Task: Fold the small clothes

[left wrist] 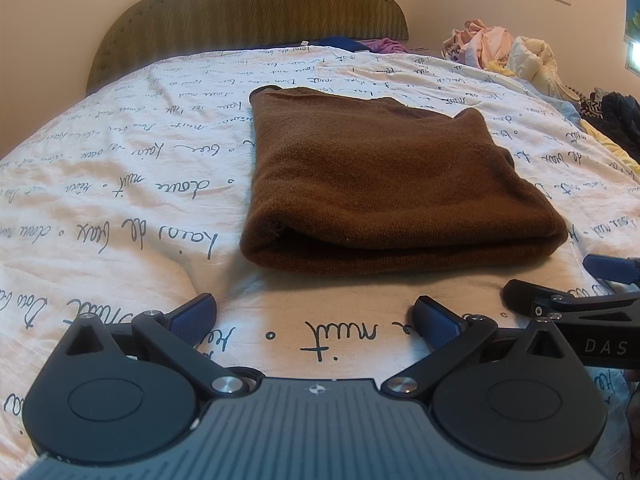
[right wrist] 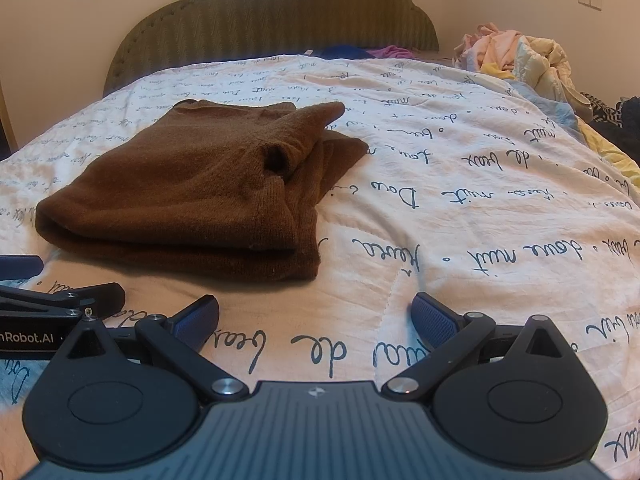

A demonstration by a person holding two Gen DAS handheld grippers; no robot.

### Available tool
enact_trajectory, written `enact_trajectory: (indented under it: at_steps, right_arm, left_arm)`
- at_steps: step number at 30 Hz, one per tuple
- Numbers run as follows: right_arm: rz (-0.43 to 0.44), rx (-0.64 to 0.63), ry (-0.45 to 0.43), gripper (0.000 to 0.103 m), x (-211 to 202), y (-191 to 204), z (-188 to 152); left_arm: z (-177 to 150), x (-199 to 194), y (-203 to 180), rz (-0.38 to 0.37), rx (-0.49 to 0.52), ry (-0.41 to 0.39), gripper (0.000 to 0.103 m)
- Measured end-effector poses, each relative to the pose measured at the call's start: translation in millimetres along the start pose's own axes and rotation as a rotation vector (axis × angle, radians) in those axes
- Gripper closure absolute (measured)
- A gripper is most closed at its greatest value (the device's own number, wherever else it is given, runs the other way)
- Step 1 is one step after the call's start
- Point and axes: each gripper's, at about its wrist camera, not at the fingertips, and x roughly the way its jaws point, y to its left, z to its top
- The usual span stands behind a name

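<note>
Both sets of jaws are standing wide apart and empty, left gripper (left wrist: 314,312) and right gripper (right wrist: 316,312) hovering side by side over the bed (left wrist: 120,184), while a folded brown sweater (left wrist: 380,188) is lying just ahead of them.
</note>
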Motion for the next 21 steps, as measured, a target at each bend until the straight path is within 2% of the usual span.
enact_trajectory:
  at_steps: [9, 21]
  right_arm:
    - [-0.014, 0.062, -0.006, 0.0, 0.8, -1.5, 2.9]
    - [-0.065, 0.037, -0.009, 0.0, 5.5, 7.0, 4.0]
  left_arm:
    - [4.2, 1.8, -2.1, 0.021, -0.03, 0.02, 0.0]
    - [5.6, 3.2, -2.8, 0.031, -0.035, 0.016, 0.0]
